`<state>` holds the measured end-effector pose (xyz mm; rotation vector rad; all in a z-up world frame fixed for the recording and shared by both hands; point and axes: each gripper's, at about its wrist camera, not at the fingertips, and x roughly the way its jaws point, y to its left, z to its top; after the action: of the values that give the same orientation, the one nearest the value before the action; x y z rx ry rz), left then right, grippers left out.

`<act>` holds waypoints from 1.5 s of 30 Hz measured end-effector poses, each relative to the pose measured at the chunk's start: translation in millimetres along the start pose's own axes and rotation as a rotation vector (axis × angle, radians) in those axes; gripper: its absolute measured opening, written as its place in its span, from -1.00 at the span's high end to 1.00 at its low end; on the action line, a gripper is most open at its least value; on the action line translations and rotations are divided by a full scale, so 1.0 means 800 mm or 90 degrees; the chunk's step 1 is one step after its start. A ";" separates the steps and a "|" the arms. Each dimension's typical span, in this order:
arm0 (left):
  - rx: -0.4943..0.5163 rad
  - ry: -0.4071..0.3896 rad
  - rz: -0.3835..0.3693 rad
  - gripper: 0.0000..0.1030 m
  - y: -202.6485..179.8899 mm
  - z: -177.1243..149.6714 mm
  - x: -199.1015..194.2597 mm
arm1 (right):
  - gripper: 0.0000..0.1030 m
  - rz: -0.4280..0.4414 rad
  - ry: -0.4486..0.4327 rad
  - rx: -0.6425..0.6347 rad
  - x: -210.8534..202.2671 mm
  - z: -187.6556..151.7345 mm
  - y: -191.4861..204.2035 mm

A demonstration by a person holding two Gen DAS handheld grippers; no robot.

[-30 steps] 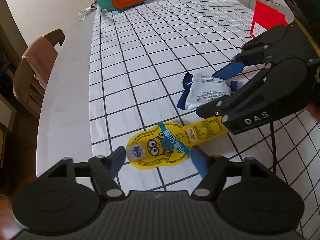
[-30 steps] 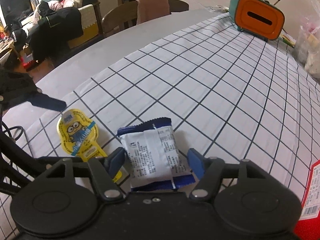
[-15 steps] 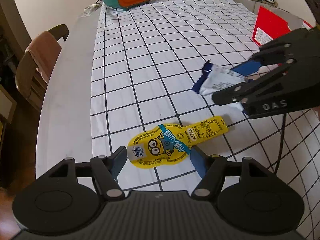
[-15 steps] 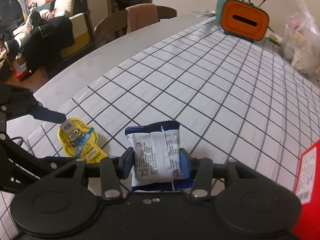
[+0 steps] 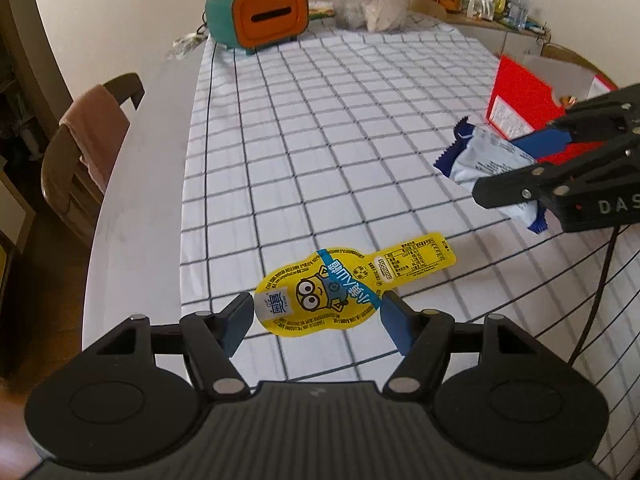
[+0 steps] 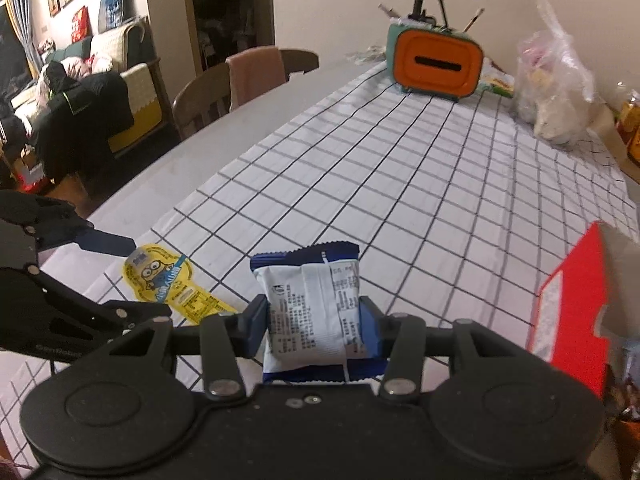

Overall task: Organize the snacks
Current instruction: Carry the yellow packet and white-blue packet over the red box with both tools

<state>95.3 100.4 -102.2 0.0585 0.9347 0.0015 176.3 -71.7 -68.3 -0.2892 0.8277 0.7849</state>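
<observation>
A yellow cartoon snack pouch [image 5: 320, 296] sits between the fingers of my left gripper [image 5: 316, 308], whose blue pads touch its two sides just above the checked cloth [image 5: 320, 140]. Its label tail points right. My right gripper [image 6: 312, 312] is shut on a blue and white snack packet [image 6: 312, 304] and holds it up off the table. From the left wrist camera that packet [image 5: 480, 156] hangs at the right, clamped in the right gripper [image 5: 516, 168]. The right wrist camera shows the pouch [image 6: 160, 276] at lower left in the left gripper [image 6: 132, 280].
A red open box [image 5: 520, 100] stands on the cloth at the right, close to the held packet. At the far end are an orange and teal holder [image 5: 268, 16] and a clear plastic bag [image 5: 372, 0]. A chair with a pink cloth [image 5: 92, 132] stands beside the table's left edge.
My right gripper closed on the blue and white packet, then lifted it up and to the right. My left gripper rose a little with the yellow pouch still between its fingers.
</observation>
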 end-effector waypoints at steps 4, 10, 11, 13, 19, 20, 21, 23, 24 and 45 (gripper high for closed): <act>0.001 -0.014 -0.005 -0.35 -0.017 0.014 -0.015 | 0.09 -0.001 -0.009 0.017 -0.028 -0.002 -0.011; 0.001 -0.034 -0.011 -0.35 -0.048 0.041 -0.034 | 0.09 -0.016 -0.027 0.030 -0.073 -0.008 -0.033; -0.001 -0.037 -0.013 -0.35 -0.053 0.046 -0.036 | 0.09 -0.019 -0.030 0.033 -0.080 -0.009 -0.037; -0.006 -0.044 -0.018 -0.35 -0.065 0.058 -0.042 | 0.09 -0.026 -0.037 0.039 -0.095 -0.012 -0.048; -0.012 -0.052 -0.020 -0.35 -0.111 0.089 -0.049 | 0.09 -0.045 -0.050 0.051 -0.132 -0.027 -0.087; -0.011 -0.051 -0.020 -0.35 -0.120 0.094 -0.049 | 0.09 -0.049 -0.052 0.053 -0.138 -0.030 -0.094; -0.009 -0.050 -0.018 -0.35 -0.128 0.099 -0.049 | 0.09 -0.053 -0.053 0.055 -0.143 -0.033 -0.102; -0.006 -0.049 -0.012 -0.35 -0.148 0.109 -0.047 | 0.09 -0.059 -0.055 0.059 -0.152 -0.040 -0.117; -0.006 -0.050 -0.013 -0.35 -0.156 0.113 -0.046 | 0.09 -0.063 -0.057 0.062 -0.156 -0.043 -0.125; 0.073 -0.043 -0.010 -0.35 -0.346 0.195 0.003 | 0.09 -0.144 -0.054 0.113 -0.205 -0.119 -0.281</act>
<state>215.3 -183.6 -25.8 0.1568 0.8667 -0.0692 217.5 -359.4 -21.9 -0.1850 0.7635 0.5053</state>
